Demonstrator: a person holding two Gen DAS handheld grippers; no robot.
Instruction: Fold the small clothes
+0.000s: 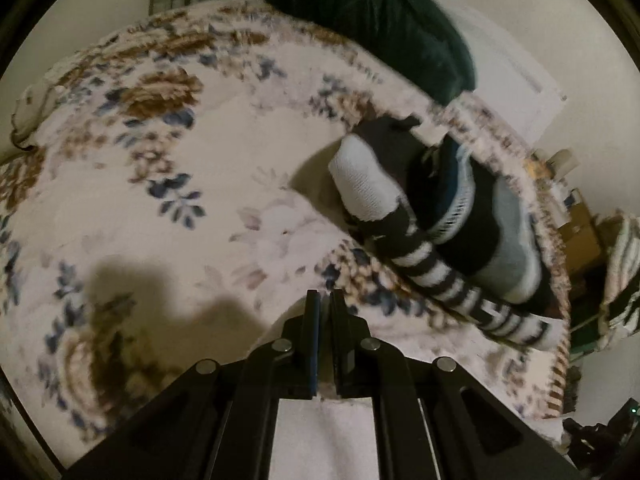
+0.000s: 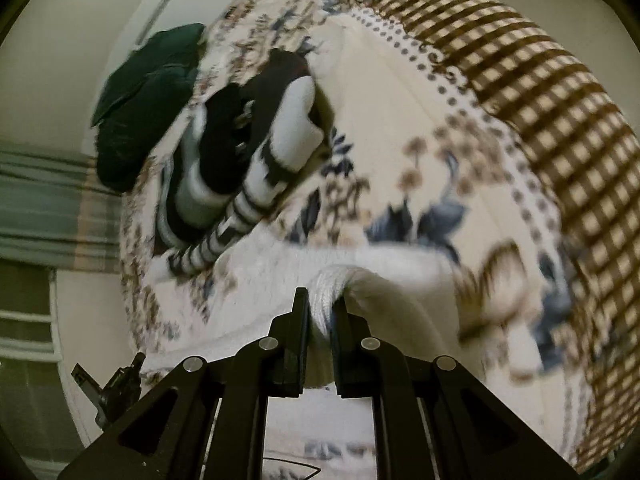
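My right gripper (image 2: 322,300) is shut on a bunched edge of a white cloth (image 2: 400,292), which stretches away to the right above the floral blanket (image 2: 400,120). My left gripper (image 1: 325,300) has its jaws pressed together, and white cloth (image 1: 324,432) shows just under them between the arms. A pile of small clothes lies on the blanket (image 1: 160,160): a white sock (image 1: 360,176), a black-and-white striped sock (image 1: 440,276) and a black and grey sock (image 1: 504,248). In the right wrist view the same pile (image 2: 240,152) is up and to the left of my gripper. Both views are blurred.
A dark green cushion or bundle (image 1: 380,28) (image 2: 148,100) rests at the blanket's edge beyond the pile. The blanket has a brown checked border (image 2: 552,112) where it drops off. A pale wall and striped fabric (image 2: 40,208) lie past the bed.
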